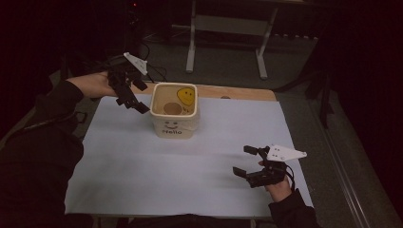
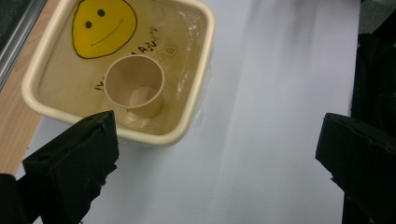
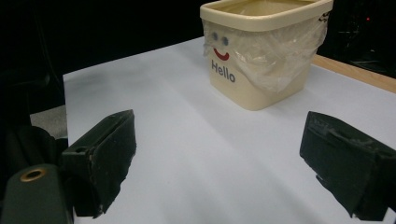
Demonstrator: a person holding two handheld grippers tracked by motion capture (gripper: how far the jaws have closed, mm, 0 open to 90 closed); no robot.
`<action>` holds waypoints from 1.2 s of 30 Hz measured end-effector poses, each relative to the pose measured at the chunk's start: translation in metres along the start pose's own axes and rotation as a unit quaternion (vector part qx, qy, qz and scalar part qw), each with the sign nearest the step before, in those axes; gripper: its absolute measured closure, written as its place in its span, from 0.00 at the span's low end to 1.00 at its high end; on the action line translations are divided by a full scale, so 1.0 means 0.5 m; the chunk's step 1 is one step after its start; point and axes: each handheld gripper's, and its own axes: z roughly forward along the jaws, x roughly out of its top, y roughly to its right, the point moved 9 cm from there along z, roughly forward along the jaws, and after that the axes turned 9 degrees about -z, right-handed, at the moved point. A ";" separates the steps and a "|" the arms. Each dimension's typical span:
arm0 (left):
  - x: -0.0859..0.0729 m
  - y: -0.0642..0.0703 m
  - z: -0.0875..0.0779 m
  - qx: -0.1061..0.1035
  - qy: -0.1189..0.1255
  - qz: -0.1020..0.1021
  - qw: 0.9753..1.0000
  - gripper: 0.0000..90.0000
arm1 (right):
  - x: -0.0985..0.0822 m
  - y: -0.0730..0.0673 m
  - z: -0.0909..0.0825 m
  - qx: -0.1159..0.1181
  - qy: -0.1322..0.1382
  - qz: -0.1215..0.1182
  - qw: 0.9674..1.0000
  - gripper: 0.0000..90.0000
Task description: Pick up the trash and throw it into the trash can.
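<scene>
The paper cup (image 2: 134,91) stands upright inside the cream bin (image 1: 174,130), near the middle of its floor, just below the yellow smiley face (image 2: 103,21) printed on the bin's inner wall. The bin carries a clear plastic liner (image 3: 275,60) folded over its rim and the word "Hello" on its front, and it sits on the white sheet (image 1: 190,166) toward the far side of the table.

My left gripper (image 1: 134,97) hangs just beside the bin's left rim, above the sheet, with its jaws spread wide; nothing is between them, and I can't tell whether one tip brushes the rim.

My right gripper (image 1: 246,162) is low over the near right part of the sheet, well apart from the bin. Its jaws are also spread wide and hold nothing, pointing toward the bin's "Hello" side.
</scene>
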 end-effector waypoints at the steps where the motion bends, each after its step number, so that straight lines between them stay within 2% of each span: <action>1: -0.004 0.002 0.001 -0.001 0.002 -0.001 1.000 0.01 | 0.000 0.000 0.000 0.000 0.000 0.000 1.000 0.12; 8: -0.028 0.024 0.010 -0.009 0.013 0.003 1.000 0.01 | 0.000 0.000 0.000 -0.001 -0.001 0.000 1.000 0.12; 10: -0.035 0.028 0.014 -0.003 0.014 0.008 1.000 0.01 | 0.000 0.000 0.000 0.000 -0.001 0.000 1.000 0.12; 11: -0.038 0.033 0.015 -0.009 0.016 0.007 1.000 0.01 | 0.000 0.000 0.000 -0.001 -0.001 0.000 1.000 0.12; 23: -0.083 0.063 0.022 0.006 0.029 -0.002 1.000 0.01 | 0.000 0.000 0.001 -0.001 -0.001 0.000 1.000 0.12; 25: -0.091 0.069 0.026 0.007 0.033 -0.008 0.999 0.01 | 0.000 0.000 0.001 -0.001 -0.001 0.000 1.000 0.12; 30: -0.115 0.085 0.046 0.001 0.037 -0.010 0.999 0.01 | 0.000 0.000 0.001 -0.001 -0.002 0.001 1.000 0.12; 36: -0.135 0.101 0.071 0.003 0.039 -0.013 0.999 0.01 | 0.000 -0.001 0.004 0.000 -0.003 0.000 1.000 0.12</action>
